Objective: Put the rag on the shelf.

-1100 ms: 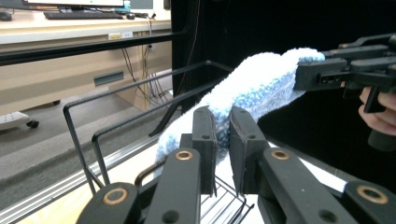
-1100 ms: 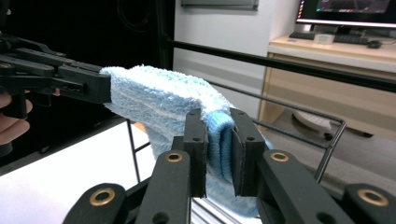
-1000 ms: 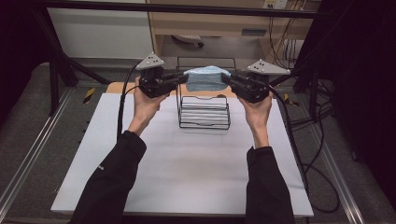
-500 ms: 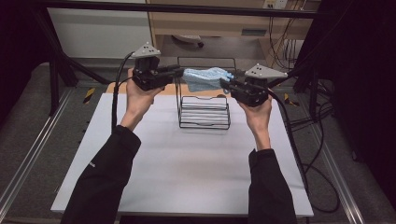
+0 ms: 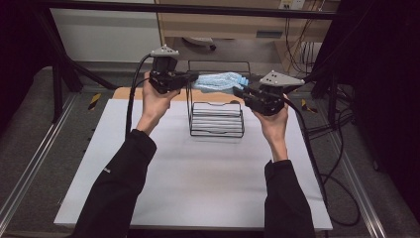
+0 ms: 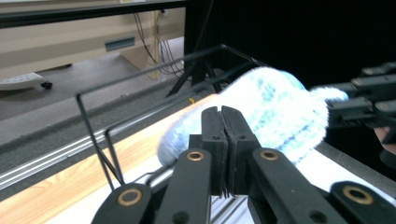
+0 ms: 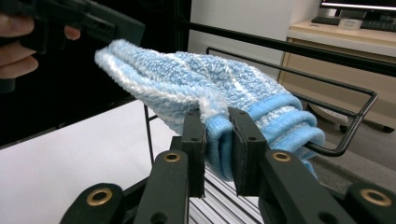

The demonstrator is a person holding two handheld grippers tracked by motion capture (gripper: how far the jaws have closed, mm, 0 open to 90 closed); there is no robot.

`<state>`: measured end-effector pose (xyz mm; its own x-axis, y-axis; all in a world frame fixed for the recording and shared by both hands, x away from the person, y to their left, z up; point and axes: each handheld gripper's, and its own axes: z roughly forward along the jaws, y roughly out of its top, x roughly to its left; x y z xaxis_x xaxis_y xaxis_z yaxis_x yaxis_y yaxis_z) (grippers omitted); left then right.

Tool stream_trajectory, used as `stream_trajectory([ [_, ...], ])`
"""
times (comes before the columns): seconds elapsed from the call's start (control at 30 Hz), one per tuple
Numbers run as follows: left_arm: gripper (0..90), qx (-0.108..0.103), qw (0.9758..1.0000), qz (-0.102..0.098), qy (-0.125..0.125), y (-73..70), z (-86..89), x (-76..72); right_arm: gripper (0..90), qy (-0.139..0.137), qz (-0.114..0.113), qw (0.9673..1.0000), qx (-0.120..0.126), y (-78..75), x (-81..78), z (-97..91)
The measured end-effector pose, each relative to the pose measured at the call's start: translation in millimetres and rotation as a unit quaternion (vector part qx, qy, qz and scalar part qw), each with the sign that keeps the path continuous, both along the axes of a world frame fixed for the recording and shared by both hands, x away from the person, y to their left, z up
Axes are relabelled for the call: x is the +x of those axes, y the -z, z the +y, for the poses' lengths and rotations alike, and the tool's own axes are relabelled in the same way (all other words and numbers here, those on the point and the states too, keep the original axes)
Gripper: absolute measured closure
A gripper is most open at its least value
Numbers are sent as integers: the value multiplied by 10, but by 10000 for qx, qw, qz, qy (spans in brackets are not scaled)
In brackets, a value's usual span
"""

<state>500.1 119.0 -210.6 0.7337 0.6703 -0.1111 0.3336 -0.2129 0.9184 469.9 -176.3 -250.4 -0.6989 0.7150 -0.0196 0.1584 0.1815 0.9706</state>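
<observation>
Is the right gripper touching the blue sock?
Touching. The right gripper view shows the right gripper with its jaws pressed on both sides of the blue sock at its cuff, so the fabric bulges between them.

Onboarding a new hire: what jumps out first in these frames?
A fluffy blue sock stretched in mid-air between the left gripper and right gripper, above the black wire rack at the white table's far edge. In the right gripper view the jaws clamp its ribbed cuff; the left's are shut on the toe end.
</observation>
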Motion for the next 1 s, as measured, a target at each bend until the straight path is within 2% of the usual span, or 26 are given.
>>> stream_trajectory([
  [0.27,893,37,9998,113,157,153,3,-30,702,-39,84,10000,3,-5,-29,2],
  [0.43,895,101,9997,87,192,233,-9,-42,625,-68,58,10000,35,-58,-76,-8],
  [0.53,895,141,9997,72,197,264,-8,-49,570,-63,30,9999,137,-118,-103,-14],
  [0.63,895,263,9994,32,215,303,-16,-58,566,-64,23,9996,277,-177,-110,-18],
  [0.7,895,299,9993,12,228,330,-24,-61,588,-50,58,9995,308,-209,-106,-4],
  [0.8,895,308,9993,-2,228,366,-31,-59,733,-24,231,9994,261,-204,-76,45],
  [0.93,895,310,9992,-44,238,406,-32,-56,844,-18,492,9988,21,-85,-13,106],
  [1.0,895,301,9993,-29,234,427,-24,-48,872,43,600,9982,-13,-24,15,92],
])
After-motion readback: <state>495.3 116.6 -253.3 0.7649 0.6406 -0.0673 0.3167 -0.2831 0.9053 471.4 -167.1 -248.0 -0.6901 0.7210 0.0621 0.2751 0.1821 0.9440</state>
